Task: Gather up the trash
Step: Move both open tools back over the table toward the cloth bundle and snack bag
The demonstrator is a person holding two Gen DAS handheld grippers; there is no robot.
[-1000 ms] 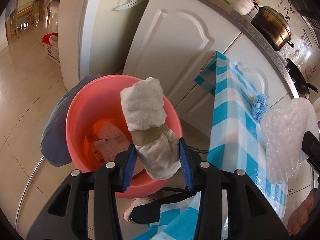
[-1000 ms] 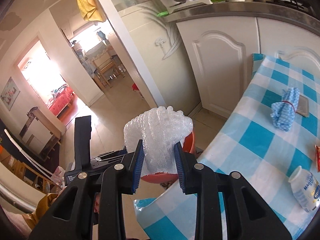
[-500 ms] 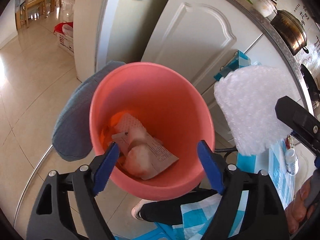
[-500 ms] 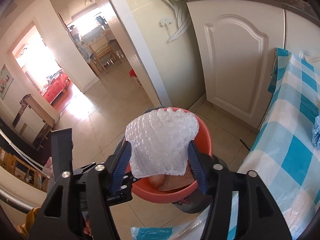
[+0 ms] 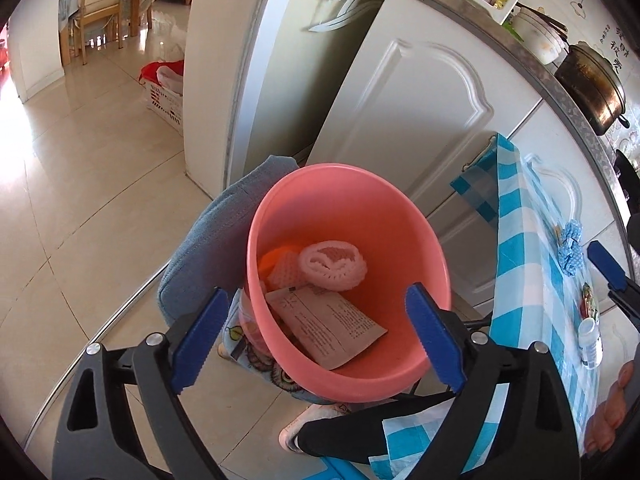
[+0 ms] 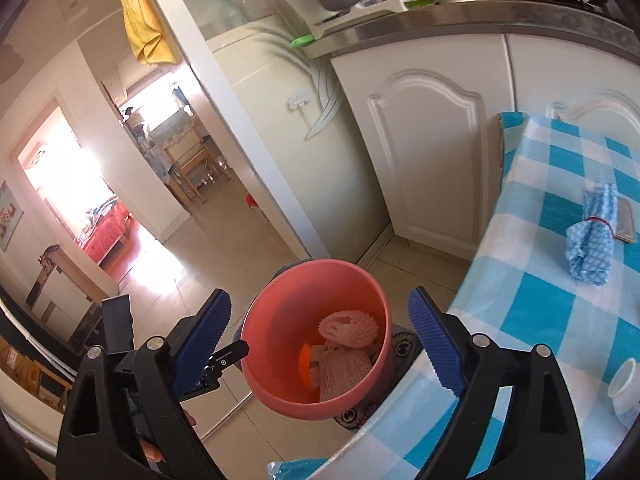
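Note:
A pink bucket point(image 5: 416, 216) stands on the floor beside the table. Inside lie a rolled bubble-wrap wad point(image 5: 334, 266), a printed paper packet point(image 5: 328, 324) and an orange scrap point(image 5: 270, 260). My left gripper point(image 5: 316, 336) is open and empty above the bucket's near rim. My right gripper point(image 6: 320, 336) is open and empty above the same bucket point(image 6: 280, 312), with the wad point(image 6: 352, 328) below it. One blue pad of the right gripper shows at the right edge of the left wrist view point(image 5: 606, 264).
The blue-checked table point(image 6: 532, 312) holds a blue cloth bundle point(image 6: 592, 240), a white bottle point(image 6: 626, 390) and a snack packet point(image 5: 587, 300). A grey cushion point(image 5: 216, 248) lies behind the bucket. White cabinet doors point(image 5: 408, 120) stand beyond. A laundry basket point(image 5: 164, 88) sits on the tiled floor.
My left gripper opened and dropped the rolled cloth into the bucket. Then my right gripper opened and the bubble-wrap wad fell in on top.

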